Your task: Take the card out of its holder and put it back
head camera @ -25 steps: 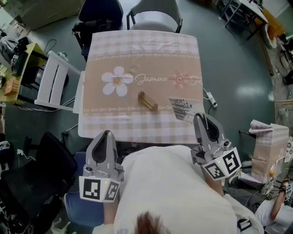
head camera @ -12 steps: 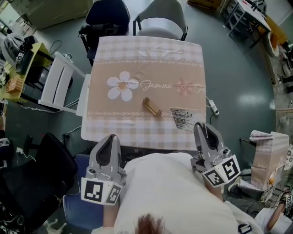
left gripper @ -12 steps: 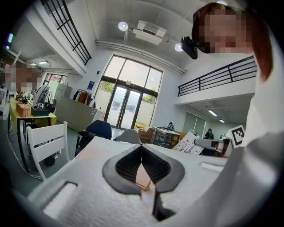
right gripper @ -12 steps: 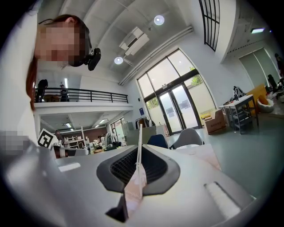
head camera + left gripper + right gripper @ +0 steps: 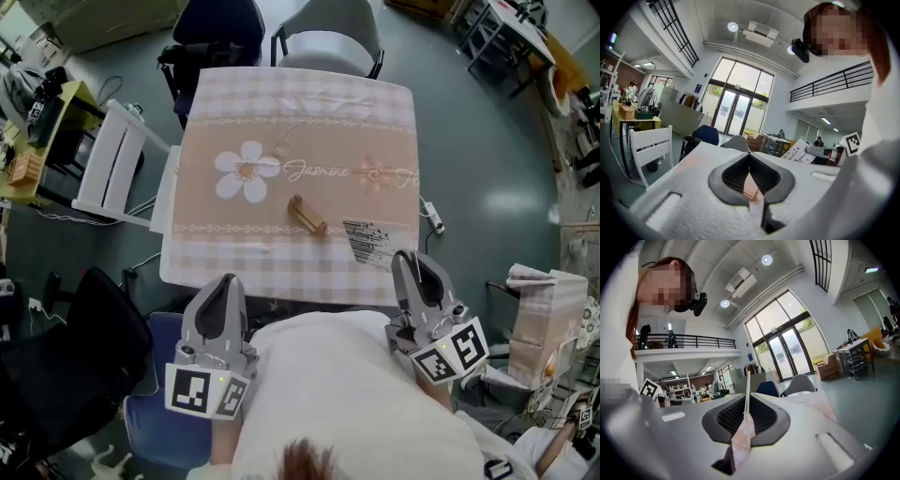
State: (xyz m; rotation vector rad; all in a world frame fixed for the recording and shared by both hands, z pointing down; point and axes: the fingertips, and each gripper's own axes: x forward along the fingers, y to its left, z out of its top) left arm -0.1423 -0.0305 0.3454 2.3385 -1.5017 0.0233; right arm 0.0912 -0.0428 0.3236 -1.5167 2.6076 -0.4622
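A small brass card holder lies on its side near the middle of the pink checked table. The white card, printed with barcodes, hangs over the table's near right part, pinched at its near edge by my right gripper. In the right gripper view the card shows edge-on as a thin white line rising from the shut gripper. The left gripper view shows the card sticking out of the right gripper. My left gripper is shut on nothing, near the table's front left edge.
Two chairs stand at the table's far side and a white slatted chair at its left. A black chair is at lower left, a paper bag on the floor at right, a power strip beside the table.
The card in my right gripper has drifted slightly left, nearer the holder. The left gripper has hardly moved. The head view shifted a little.
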